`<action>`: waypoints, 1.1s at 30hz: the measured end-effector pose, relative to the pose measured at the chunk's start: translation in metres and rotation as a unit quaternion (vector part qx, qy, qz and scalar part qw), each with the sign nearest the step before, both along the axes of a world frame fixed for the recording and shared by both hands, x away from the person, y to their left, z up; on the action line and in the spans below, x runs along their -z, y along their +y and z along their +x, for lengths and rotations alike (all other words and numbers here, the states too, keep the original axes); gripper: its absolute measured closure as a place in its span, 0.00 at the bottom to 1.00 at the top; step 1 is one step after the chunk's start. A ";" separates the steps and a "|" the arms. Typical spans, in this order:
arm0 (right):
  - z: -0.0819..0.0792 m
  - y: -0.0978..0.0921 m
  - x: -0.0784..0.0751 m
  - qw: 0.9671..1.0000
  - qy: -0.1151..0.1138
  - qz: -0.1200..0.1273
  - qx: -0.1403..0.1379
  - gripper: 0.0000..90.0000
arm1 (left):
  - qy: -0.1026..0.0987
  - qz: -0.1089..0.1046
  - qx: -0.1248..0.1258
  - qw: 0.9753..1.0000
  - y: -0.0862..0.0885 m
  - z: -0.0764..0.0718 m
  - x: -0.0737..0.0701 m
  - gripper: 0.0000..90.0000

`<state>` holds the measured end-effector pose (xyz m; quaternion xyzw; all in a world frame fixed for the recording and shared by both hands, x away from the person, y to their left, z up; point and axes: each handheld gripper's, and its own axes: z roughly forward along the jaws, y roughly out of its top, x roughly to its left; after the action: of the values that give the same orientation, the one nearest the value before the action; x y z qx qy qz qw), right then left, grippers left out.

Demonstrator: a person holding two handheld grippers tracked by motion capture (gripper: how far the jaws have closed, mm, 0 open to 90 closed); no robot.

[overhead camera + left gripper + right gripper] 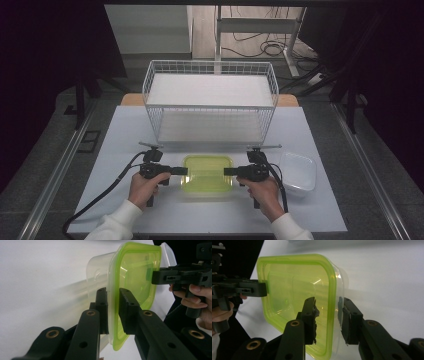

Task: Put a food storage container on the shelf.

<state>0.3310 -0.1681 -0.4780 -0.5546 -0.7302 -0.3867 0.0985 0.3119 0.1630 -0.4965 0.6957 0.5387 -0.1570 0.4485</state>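
Because a lid is easier to lift flat when it is held on both sides, the left gripper (183,170) and the right gripper (228,171) come at the green lid (207,172) from opposite ends. The lid sits on a clear box (96,275) on the white table (320,210), near the front edge, between the two hands. In the left gripper view, the two black jaws stand on either side of the lid's rim, very close to it, and they look pinched onto it. In the right gripper view, the jaws straddle the rim but with a gap left, so that claw is open and not squeezing yet.

A second clear tub (299,171) waits just to the right, maybe for the lid. Behind stands a white wire basket (210,100).

It is hard to tell if the box under the lid has anything inside, since the green plastic blurs it. The lid's far corners are cut off in both gripper views.
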 end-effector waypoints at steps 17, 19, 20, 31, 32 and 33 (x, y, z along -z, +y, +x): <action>-0.013 0.005 -0.031 0.993 -0.106 -0.026 -0.034 0.83 | -0.071 0.020 -0.003 0.997 0.002 -0.012 -0.028 0.88; -0.014 0.005 -0.035 0.993 -0.112 -0.021 -0.034 0.83 | -0.077 0.017 -0.003 0.997 0.003 -0.013 -0.031 0.88; -0.014 0.004 -0.037 0.993 -0.114 -0.019 -0.035 0.83 | -0.080 0.017 -0.002 0.997 0.002 -0.014 -0.033 0.88; -0.020 0.003 -0.048 0.987 -0.150 -0.030 -0.047 0.83 | -0.106 0.018 0.001 0.994 0.002 -0.017 -0.045 0.88; -0.021 0.003 -0.052 0.985 -0.159 -0.031 -0.051 0.83 | -0.108 0.018 0.001 0.994 0.003 -0.017 -0.046 0.89; -0.022 0.003 -0.052 0.985 -0.162 -0.031 -0.053 0.83 | -0.110 0.018 0.002 0.994 0.003 -0.017 -0.046 0.89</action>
<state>0.3093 -0.1655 -0.4258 -0.4479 -0.7766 -0.4426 -0.0179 0.2948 0.1660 -0.4501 0.7177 0.4878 -0.0703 0.4919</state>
